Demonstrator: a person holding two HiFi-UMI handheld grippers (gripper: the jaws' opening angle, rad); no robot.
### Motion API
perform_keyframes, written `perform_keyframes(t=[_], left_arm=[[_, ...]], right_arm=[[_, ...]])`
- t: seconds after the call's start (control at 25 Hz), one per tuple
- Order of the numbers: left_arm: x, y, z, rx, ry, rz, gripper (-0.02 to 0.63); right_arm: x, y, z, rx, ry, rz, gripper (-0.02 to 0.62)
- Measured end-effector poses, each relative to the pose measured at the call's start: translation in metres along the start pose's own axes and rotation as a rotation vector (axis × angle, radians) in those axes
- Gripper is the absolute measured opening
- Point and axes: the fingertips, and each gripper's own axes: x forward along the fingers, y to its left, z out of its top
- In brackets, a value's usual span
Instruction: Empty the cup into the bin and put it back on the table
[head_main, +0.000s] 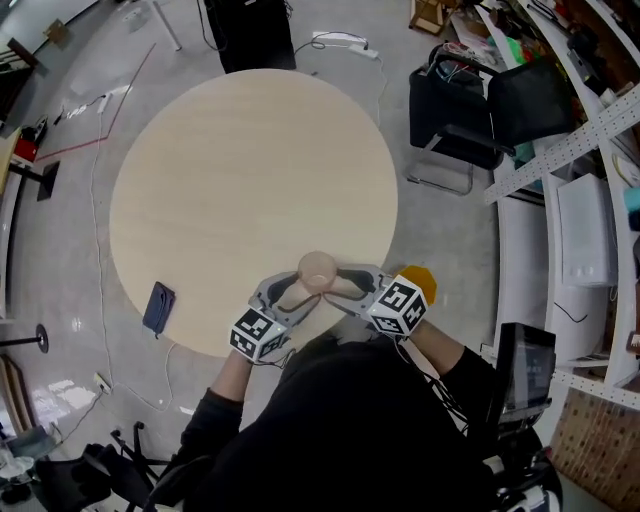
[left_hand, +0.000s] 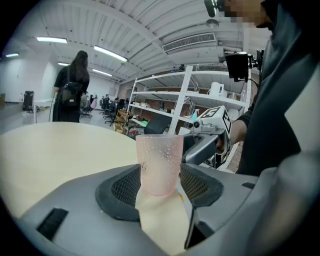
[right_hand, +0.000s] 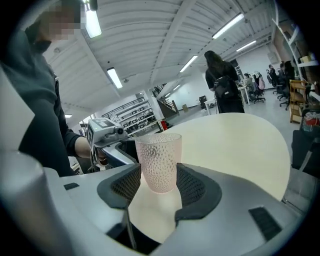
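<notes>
**Cup upright on table, both grippers on it**

- cup (head_main: 318, 268): translucent pink, dimpled wall. It stands upright on the round pale-wood table (head_main: 250, 170), near the edge closest to the person.
- left gripper (left_hand: 160, 184): comes in from the person's left. Jaws are spread to cup width, with the cup's lower half between the mesh pads (left_hand: 125, 187). Pads sit against the cup wall on both sides and no gap is visible, so it reads as a grip.
- right gripper (right_hand: 159, 184): comes in from the opposite side. Same picture here: pads (right_hand: 192, 187) against both sides of the cup's lower half.
- Each gripper view shows the other gripper just behind the cup.
- marker cubes (head_main: 258, 332) (head_main: 400, 305): black-and-white square code patterns only.
- dark blue phone (head_main: 158, 307): flat on the table near the left edge, well apart from the cup.
- yellow object (head_main: 422, 278): off the table edge just behind the right cube, partly hidden, so I can't tell what it is.
- Background: metal shelving (left_hand: 185, 95) and a standing person with a backpack (left_hand: 72, 90).
</notes>
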Motion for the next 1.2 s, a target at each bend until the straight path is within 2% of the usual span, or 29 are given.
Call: perform_keyframes(t=[0.28, 0.48, 0.68, 0.92, 1.2], left_arm=[[-0.024, 0.049, -0.036, 0.092, 0.092, 0.067, 0.262], [-0.043, 0.073, -0.075, 0.036, 0.152, 0.157, 0.262], [-0.052, 0.091, -0.084, 0.007, 0.150, 0.265, 0.259], [-0.057, 0.095, -0.107, -0.022, 0.204, 0.359, 0.258], [-0.049, 0.097, -0.118, -0.039, 0.243, 0.392, 0.258]], right_arm=[[0.062, 0.001, 0.015, -0.146, 0.074, 0.034, 0.230], [0.108, 0.012, 0.014, -0.259, 0.144, 0.095, 0.230], [0.128, 0.013, 0.004, -0.328, 0.208, 0.181, 0.229], [0.144, 0.017, -0.021, -0.395, 0.286, 0.258, 0.229], [0.148, 0.005, -0.039, -0.442, 0.361, 0.278, 0.230]])
